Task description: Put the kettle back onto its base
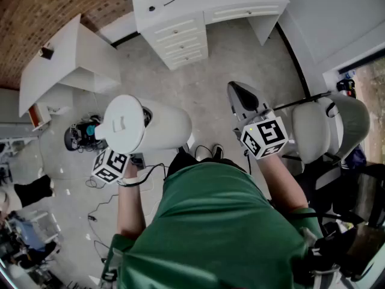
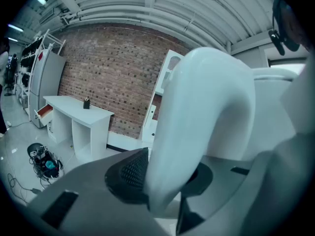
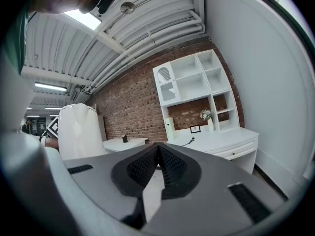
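The white kettle (image 1: 150,125) hangs in the air over the floor at the person's left, lid side towards the head camera. My left gripper (image 2: 167,176) is shut on the kettle's curved white handle (image 2: 206,122); in the head view the kettle's body covers the jaws, and only the marker cube (image 1: 111,164) shows. My right gripper (image 1: 240,95) is held up to the right, shut with nothing between its pads. The right gripper view shows the kettle (image 3: 81,129) at its left. No kettle base is visible in any view.
A white desk with drawers (image 1: 180,23) stands ahead, a cable lying on its top. A smaller white desk (image 1: 66,59) is at the left by the brick wall. Tangled cables (image 1: 81,134) lie on the floor. A padded chair (image 1: 328,125) is at the right.
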`<state>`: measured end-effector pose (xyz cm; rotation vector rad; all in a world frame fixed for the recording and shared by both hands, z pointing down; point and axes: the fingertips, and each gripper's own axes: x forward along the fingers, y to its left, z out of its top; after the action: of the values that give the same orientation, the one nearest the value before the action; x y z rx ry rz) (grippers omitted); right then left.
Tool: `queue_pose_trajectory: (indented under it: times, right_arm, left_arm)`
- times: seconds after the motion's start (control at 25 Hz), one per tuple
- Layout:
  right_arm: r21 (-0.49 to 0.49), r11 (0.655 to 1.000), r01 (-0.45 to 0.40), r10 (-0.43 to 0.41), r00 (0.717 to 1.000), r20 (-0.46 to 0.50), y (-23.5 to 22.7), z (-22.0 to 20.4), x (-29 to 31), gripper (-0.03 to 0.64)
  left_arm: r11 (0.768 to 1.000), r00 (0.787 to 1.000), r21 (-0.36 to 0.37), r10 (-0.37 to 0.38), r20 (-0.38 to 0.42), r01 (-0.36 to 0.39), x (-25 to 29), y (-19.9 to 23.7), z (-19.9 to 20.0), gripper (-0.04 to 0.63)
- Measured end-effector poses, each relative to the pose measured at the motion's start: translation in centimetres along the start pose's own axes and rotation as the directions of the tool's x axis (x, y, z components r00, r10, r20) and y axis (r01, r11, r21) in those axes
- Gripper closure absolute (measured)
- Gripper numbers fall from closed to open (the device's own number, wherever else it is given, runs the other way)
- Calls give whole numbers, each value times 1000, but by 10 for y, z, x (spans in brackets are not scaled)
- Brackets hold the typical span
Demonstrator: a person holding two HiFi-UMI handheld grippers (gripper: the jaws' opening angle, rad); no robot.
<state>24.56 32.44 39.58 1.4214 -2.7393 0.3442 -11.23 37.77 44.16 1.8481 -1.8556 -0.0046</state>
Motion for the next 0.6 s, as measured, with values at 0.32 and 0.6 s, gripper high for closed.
queue_pose_trajectory:
  times: [0.32, 0.6]
  right_arm:
    - [8, 1000, 14, -14, 1000, -15, 16, -10, 9, 595]
    - [11, 998, 67, -67, 998, 20, 42, 5, 35, 594]
  left_arm:
    - [994, 998, 93, 50, 44, -54, -14, 31, 24, 465]
    - [994, 997, 88, 61, 44, -65, -12, 81, 51, 465]
